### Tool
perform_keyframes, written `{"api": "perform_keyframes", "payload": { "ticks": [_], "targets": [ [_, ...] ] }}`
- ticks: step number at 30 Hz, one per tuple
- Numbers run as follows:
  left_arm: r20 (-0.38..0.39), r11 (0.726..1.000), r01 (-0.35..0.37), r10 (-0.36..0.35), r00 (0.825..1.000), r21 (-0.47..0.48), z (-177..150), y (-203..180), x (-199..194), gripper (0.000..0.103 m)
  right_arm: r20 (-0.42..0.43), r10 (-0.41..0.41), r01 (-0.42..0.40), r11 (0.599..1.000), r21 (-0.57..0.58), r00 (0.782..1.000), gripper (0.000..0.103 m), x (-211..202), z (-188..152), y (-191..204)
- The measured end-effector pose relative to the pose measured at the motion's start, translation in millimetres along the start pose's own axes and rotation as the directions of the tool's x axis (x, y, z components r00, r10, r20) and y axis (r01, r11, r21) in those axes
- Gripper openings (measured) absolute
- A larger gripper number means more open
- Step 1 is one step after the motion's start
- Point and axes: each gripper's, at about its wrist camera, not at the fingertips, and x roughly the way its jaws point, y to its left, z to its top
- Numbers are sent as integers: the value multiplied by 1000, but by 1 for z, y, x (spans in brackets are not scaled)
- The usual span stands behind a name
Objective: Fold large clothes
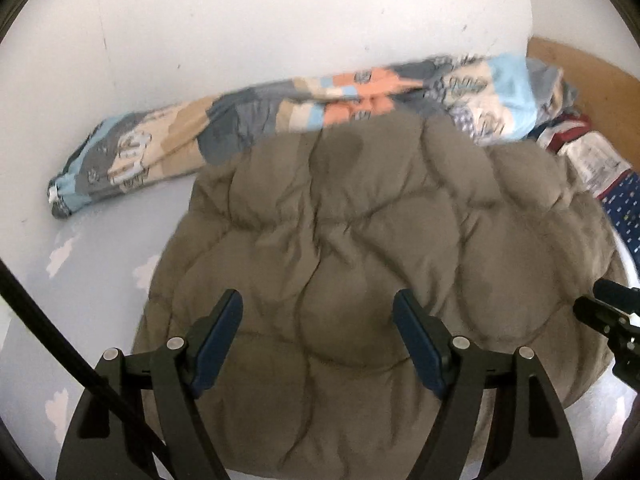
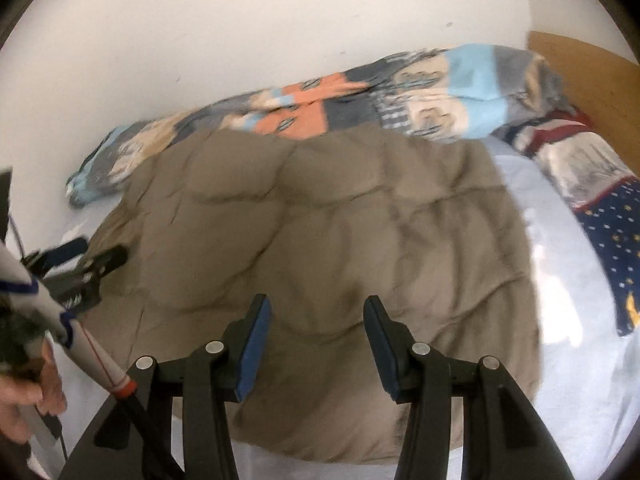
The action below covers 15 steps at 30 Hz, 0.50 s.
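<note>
- Quilted brown garment (image 1: 360, 248) is spread flat on the bed (image 1: 100, 264); judged soft, bulky, light.
- Near-edge corners are advised as grip points.
- Left gripper (image 1: 318, 344) and right gripper (image 2: 316, 348): jaws apart, nothing clamped.

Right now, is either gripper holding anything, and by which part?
Nothing is held: both the left gripper and right gripper hang open above the brown quilted jacket.

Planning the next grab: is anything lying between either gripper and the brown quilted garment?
Nothing visible. The left gripper and right gripper both hang open directly above the brown quilted garment; the patterned blanket lies behind it.
</note>
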Motion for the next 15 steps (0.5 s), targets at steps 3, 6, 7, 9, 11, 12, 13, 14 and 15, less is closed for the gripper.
{"api": "perform_keyframes", "payload": {
  "ticks": [3, 6, 7, 9, 11, 12, 13, 14, 15],
  "targets": [
    [-49, 1000, -3, 4, 999, 10, -8, 0, 16, 77, -75, -17, 17, 1000, -5, 997, 53, 20, -8, 1],
    [-29, 1000, -22, 23, 999, 20, -10, -3, 13, 77, -109, 9, -5, 999, 31, 994, 53, 27, -10, -6],
    [-16, 999, -32, 33, 999, 23, -9, -4, 10, 77, -108, 10, -6, 999, 36, 994, 53, 25, -9, -7],
    [-2, 999, -42, 42, 999, 26, -10, -6, 6, 77, -81, 19, -15, 999, 41, 997, 53, 17, -6, -6],
    [23, 997, -61, 61, 998, 36, -9, -8, 0, 77, -22, 1, 0, 998, 64, 1000, 53, 5, 1, -12],
    [38, 997, -71, 70, 997, 42, -10, -10, -4, 77, -12, -12, 13, 997, 76, 1000, 53, 2, 3, -17],
    [56, 995, -82, 79, 995, 54, -11, -12, -7, 77, 1, -36, 36, 994, 99, 999, 53, -1, 5, -26],
    [75, 993, -99, 94, 993, 71, -11, -15, -9, 77, 15, -67, 64, 990, 128, 998, 54, -4, 6, -36],
    [86, 990, -112, 105, 991, 83, -12, -17, -11, 77, 21, -88, 84, 985, 153, 996, 54, -7, 7, -43]
  ]
}}
